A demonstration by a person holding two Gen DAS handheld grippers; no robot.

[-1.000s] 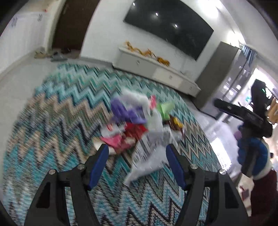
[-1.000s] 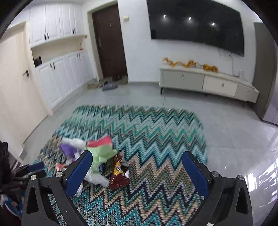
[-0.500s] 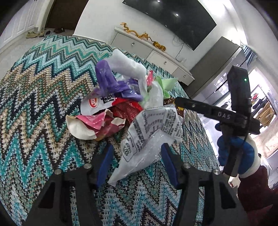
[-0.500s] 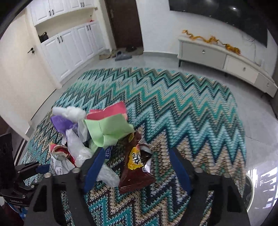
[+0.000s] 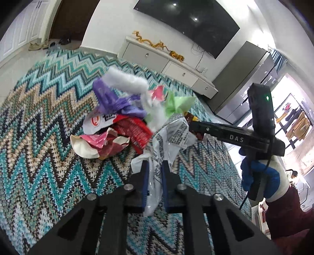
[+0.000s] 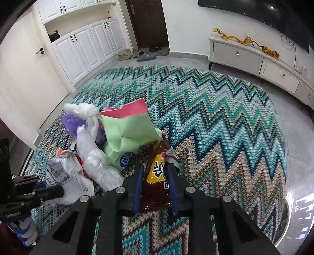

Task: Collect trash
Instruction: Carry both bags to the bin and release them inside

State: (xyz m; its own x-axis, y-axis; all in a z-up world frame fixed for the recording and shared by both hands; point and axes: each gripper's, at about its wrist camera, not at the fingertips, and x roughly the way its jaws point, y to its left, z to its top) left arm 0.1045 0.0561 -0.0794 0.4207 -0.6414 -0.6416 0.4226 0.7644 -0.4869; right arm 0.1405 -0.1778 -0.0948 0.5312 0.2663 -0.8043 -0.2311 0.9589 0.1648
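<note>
L gripper (image 5: 153, 174) pinches crinkled white printed bag (image 5: 168, 141); R gripper (image 6: 155, 176) clamps glossy brown snack bag (image 6: 158, 172)

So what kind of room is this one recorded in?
Most likely a home living room: a large wall-mounted TV above a low white cabinet, a zigzag rug on the tiled floor, and shoes by the door.

The lower end of the brown snack bag (image 6: 157, 188) is hidden behind the right gripper (image 6: 155, 176), the television (image 6: 261, 11) is cut off at 1 o'clock, and print on the white printed bag (image 5: 157, 168) at 6 o'clock is too small to read.
</note>
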